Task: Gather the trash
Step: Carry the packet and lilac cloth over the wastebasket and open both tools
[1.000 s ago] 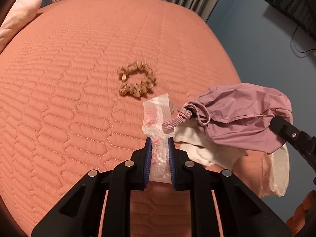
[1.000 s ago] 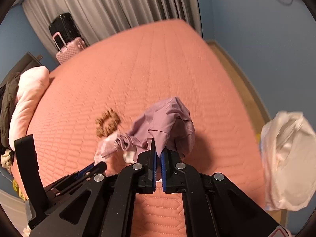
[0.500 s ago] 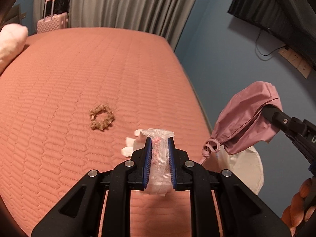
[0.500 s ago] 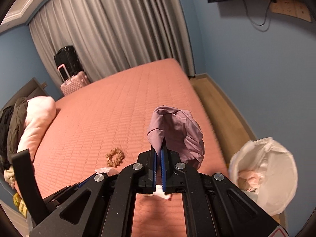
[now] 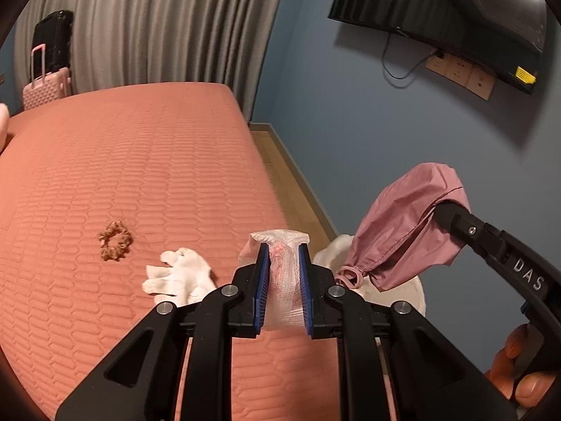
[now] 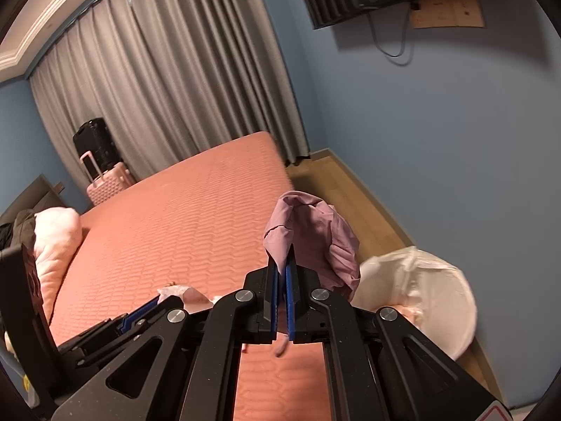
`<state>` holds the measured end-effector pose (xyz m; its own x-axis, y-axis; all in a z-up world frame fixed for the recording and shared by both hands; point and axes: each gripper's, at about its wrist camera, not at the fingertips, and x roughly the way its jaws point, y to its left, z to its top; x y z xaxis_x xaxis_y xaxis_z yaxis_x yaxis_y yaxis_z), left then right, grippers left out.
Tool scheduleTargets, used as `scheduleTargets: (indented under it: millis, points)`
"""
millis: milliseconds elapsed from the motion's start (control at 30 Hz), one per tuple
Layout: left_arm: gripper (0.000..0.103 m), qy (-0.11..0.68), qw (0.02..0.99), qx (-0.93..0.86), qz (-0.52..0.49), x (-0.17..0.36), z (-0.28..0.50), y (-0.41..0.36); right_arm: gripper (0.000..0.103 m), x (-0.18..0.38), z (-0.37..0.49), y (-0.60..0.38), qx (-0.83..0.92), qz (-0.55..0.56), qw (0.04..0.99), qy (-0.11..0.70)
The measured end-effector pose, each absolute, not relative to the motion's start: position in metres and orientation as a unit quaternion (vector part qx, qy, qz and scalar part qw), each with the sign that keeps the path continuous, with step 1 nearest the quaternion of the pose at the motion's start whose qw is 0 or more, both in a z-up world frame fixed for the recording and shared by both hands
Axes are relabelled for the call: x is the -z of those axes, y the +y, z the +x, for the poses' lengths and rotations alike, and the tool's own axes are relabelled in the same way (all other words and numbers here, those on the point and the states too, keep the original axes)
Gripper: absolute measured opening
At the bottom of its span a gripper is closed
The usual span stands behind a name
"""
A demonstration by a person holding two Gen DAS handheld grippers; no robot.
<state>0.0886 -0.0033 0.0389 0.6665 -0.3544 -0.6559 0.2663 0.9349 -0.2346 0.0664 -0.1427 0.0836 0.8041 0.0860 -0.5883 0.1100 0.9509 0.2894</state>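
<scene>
My left gripper (image 5: 283, 249) is shut on a white wrapper with pink speckles (image 5: 282, 280), held above the near edge of the orange bed (image 5: 140, 175). My right gripper (image 6: 282, 259) is shut on a mauve drawstring pouch (image 6: 315, 231), which hangs in the air at the right of the left wrist view as the pouch (image 5: 406, 231). A crumpled white tissue (image 5: 178, 277) and a tan scrunchie (image 5: 115, 240) lie on the bed. A white-lined trash bin (image 6: 420, 291) stands on the floor beside the bed, below the pouch.
Grey curtains (image 6: 168, 87) hang behind the bed, with a pink suitcase (image 6: 105, 182) and a black one near them. A pink pillow (image 6: 56, 238) lies at the bed's left. A wall-mounted screen (image 5: 438, 10) is on the blue wall. Wooden floor runs between bed and wall.
Both grippers rose and pulled back from the bed with the wrapper and the pouch. The white tissue, earlier under the pouch, now lies uncovered on the bed. The bin came into view.
</scene>
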Motion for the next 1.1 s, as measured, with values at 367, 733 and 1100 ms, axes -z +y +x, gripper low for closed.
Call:
scheduleTargets:
  millis: [367, 733, 1100]
  points:
    - [0.016, 0.37, 0.903, 0.217, -0.02, -0.038, 0.08, -0.064, 0.003, -0.066, 0.042, -0.2, 0.052, 0.182, 0.93, 0.316]
    - [0.016, 0.382, 0.885, 0.266, -0.006, -0.033, 0.089, -0.106, 0.003, -0.054, 0.032, -0.236, 0.08, 0.194, 0.924, 0.318]
    - [0.051, 0.39, 0.874, 0.29, -0.011, -0.035, 0.106, -0.143, 0.003, -0.046, 0.039, -0.257, 0.098, 0.199, 0.92, 0.324]
